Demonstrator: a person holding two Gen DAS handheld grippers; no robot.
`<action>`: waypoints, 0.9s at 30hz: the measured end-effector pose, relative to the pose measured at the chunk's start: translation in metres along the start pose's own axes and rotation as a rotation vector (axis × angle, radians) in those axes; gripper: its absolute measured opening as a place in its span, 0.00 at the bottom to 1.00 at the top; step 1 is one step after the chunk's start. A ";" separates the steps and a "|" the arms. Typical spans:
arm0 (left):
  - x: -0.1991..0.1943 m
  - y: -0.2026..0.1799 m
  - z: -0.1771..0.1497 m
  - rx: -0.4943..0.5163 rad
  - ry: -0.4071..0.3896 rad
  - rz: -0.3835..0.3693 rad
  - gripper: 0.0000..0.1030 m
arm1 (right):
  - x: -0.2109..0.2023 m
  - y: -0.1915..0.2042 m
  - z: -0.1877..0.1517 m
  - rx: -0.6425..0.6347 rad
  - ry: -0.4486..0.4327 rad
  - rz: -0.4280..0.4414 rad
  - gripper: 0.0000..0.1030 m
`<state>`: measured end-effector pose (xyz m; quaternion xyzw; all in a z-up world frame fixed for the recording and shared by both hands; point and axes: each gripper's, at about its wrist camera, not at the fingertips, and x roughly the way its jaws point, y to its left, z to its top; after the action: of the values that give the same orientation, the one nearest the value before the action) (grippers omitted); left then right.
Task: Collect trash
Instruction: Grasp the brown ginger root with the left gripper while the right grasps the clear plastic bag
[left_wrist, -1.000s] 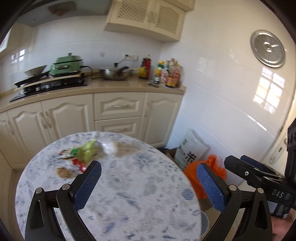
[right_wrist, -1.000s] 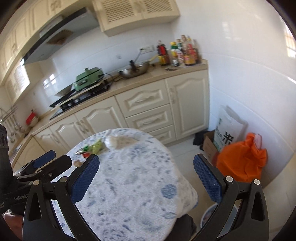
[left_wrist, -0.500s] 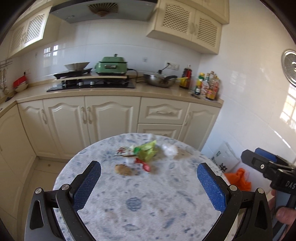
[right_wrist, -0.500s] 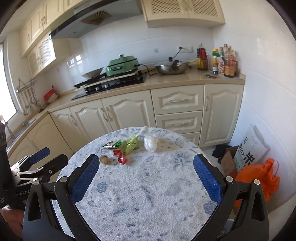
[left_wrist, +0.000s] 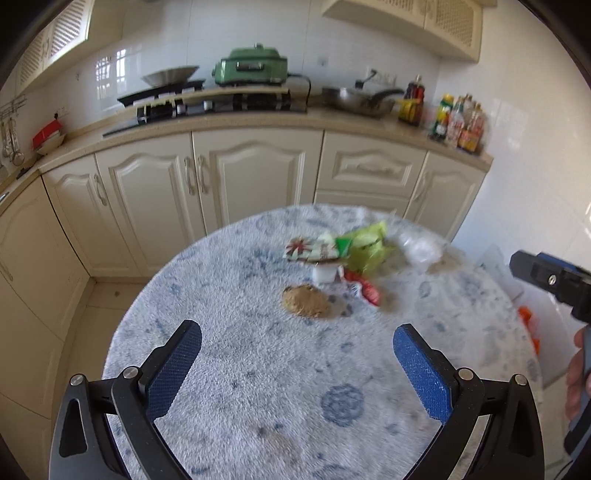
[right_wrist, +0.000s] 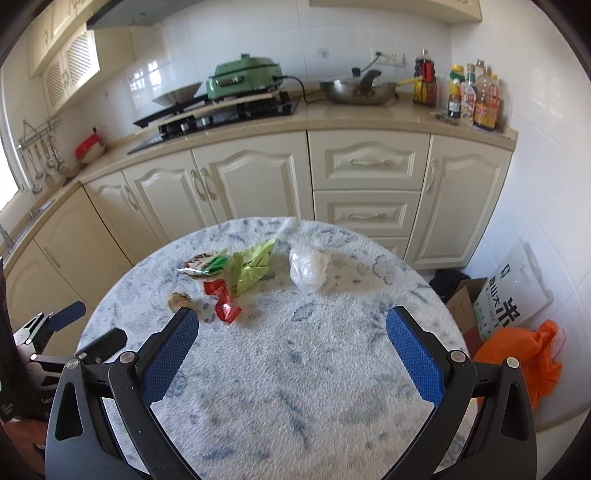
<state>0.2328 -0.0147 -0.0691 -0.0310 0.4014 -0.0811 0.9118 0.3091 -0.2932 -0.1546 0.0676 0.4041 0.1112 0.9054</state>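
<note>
Trash lies on the far half of a round table (left_wrist: 258, 387) with a blue-patterned white cover: a green wrapper (left_wrist: 365, 247) (right_wrist: 251, 266), a red-and-white printed packet (left_wrist: 312, 249) (right_wrist: 201, 264), a red wrapper (left_wrist: 365, 290) (right_wrist: 223, 302), a brown lump (left_wrist: 304, 301) (right_wrist: 179, 300), a small white piece (left_wrist: 325, 274) and a crumpled white plastic ball (left_wrist: 419, 249) (right_wrist: 308, 267). My left gripper (left_wrist: 297, 369) is open and empty, above the near table. My right gripper (right_wrist: 291, 356) is open and empty, also short of the trash.
Cream kitchen cabinets (right_wrist: 369, 173) and a counter with stove, green cooker (right_wrist: 243, 75), pan and bottles stand behind the table. On the floor at right are an orange bag (right_wrist: 524, 354), a white printed bag (right_wrist: 513, 295) and a cardboard box (right_wrist: 461, 306).
Both grippers have swung left and moved closer to the table; the trash now sits centred ahead of both. Both stay open.
</note>
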 end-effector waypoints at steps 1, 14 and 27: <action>0.014 0.001 0.003 0.000 0.017 0.005 0.99 | 0.007 -0.002 0.000 0.002 0.011 -0.002 1.00; 0.142 -0.011 0.041 0.009 0.108 0.040 0.92 | 0.133 -0.024 0.021 0.022 0.130 -0.071 0.94; 0.163 -0.017 0.040 0.007 0.095 -0.046 0.40 | 0.150 -0.028 0.013 0.022 0.166 -0.008 0.42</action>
<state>0.3691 -0.0597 -0.1585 -0.0330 0.4431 -0.1049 0.8897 0.4207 -0.2817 -0.2595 0.0665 0.4794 0.1084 0.8683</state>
